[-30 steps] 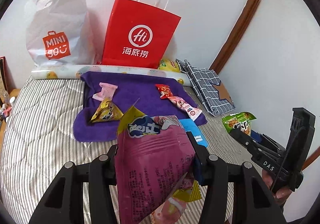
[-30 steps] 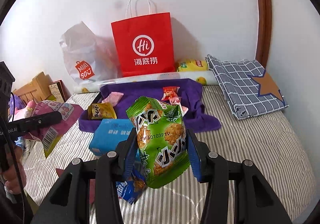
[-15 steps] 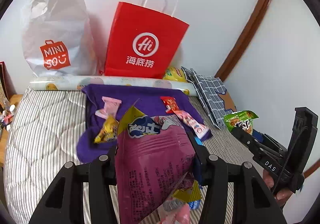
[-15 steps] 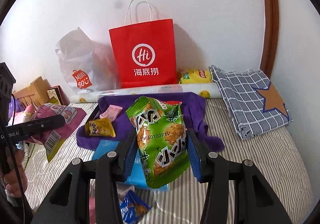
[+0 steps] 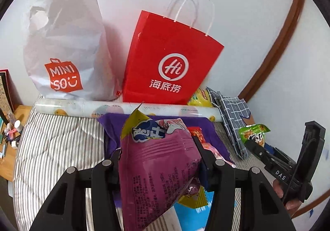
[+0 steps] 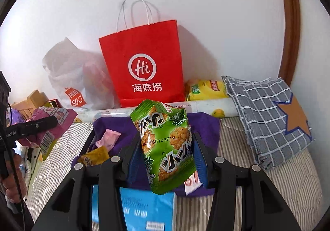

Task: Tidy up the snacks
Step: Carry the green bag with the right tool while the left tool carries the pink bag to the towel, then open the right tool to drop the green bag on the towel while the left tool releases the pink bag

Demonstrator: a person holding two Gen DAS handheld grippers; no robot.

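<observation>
Left gripper [image 5: 159, 158] is clamped on a pink snack bag [image 5: 156, 169], its two jaws pressed against the bag's sides; the bag stands up between them with its yellow-edged top corner pointing toward 12 o'clock. Right gripper [image 6: 167, 154] is likewise closed around a green snack bag [image 6: 167, 144], which sits upright between its blue-lined jaws.

Both are held above a striped bed [image 5: 57, 144]. In the left wrist view a red paper bag [image 5: 167, 61] stands against the wall at 12 o'clock, with a white plastic bag [image 5: 66, 49] beside it at 10 o'clock. A long printed roll [image 5: 78, 108] lies across the bed in front of both bags, and a purple towel [image 5: 112, 127] lies just in front of the roll, under the held pink bag. The right gripper with its green bag shows at 3 o'clock in this view.

In the right wrist view a small pink packet [image 6: 108, 138] and a yellow packet [image 6: 94, 156] lie on the towel at 9 o'clock from the green bag. A blue box [image 6: 144, 208] lies at 6 o'clock, just below the green bag. A checked cloth [image 6: 266, 115] with an orange star lies at 3 o'clock, and a yellow pack [image 6: 204, 89] rests against the wall between the red bag and the cloth.
</observation>
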